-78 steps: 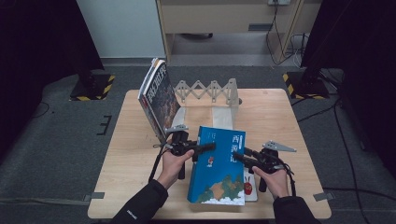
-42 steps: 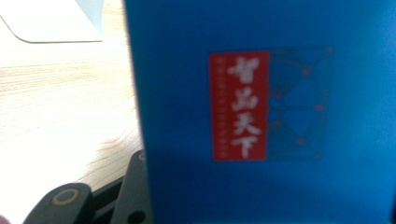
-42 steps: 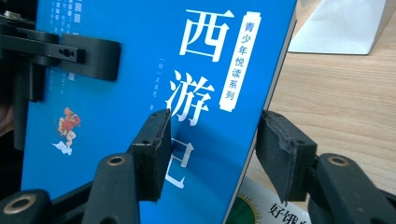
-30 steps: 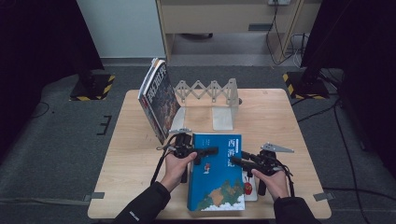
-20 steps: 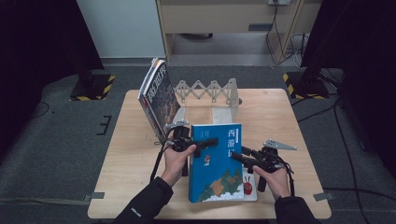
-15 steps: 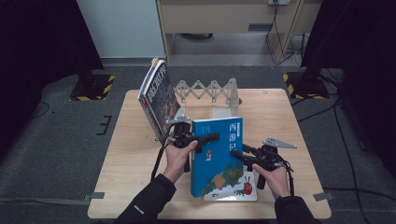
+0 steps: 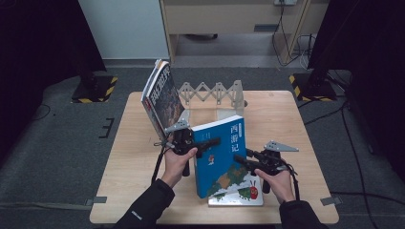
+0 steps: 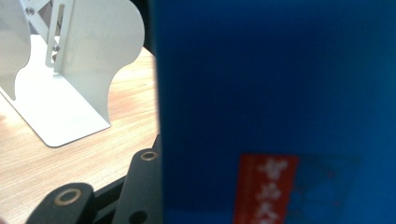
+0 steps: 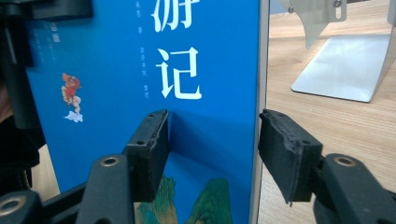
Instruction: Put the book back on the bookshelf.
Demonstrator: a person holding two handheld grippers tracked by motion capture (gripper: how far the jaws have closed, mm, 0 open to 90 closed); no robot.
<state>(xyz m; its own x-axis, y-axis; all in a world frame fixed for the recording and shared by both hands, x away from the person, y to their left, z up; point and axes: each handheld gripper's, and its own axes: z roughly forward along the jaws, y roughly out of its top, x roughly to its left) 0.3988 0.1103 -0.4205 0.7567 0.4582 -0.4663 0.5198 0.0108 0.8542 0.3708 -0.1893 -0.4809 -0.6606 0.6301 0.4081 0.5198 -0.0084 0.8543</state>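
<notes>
I am looking down on the wooden table point(image 7: 143, 157), the biggest thing in front of me, with my two forearms coming in from its near edge. Toward the far side an accordion-style metal book rack point(image 7: 215, 93) is standing, and a dark-covered book point(image 7: 162, 98) is leaning tilted against its left end.

The blue book point(image 7: 222, 152) is sitting near the middle of the table, raised at a slant, its lower end resting over a white picture book point(image 7: 241, 193) that is lying flat near the front edge.

My left gripper point(image 7: 210, 143) is reaching across the blue cover from the left side; in the left gripper view the cover point(image 8: 275, 112) is pressing right up against the lens, with one black jaw tucked against its edge, so I am reading this claw as clamped on the book. The white bookend plate point(image 8: 88, 74) is standing just beyond it.

My right gripper point(image 9: 212, 154) is straddling the book's right edge: one pad point(image 9: 152, 149) is lying against the blue front, while the other pad point(image 9: 287, 149) is standing just clear of the page edges, so this claw is parted, touching on one side without pinching.
</notes>
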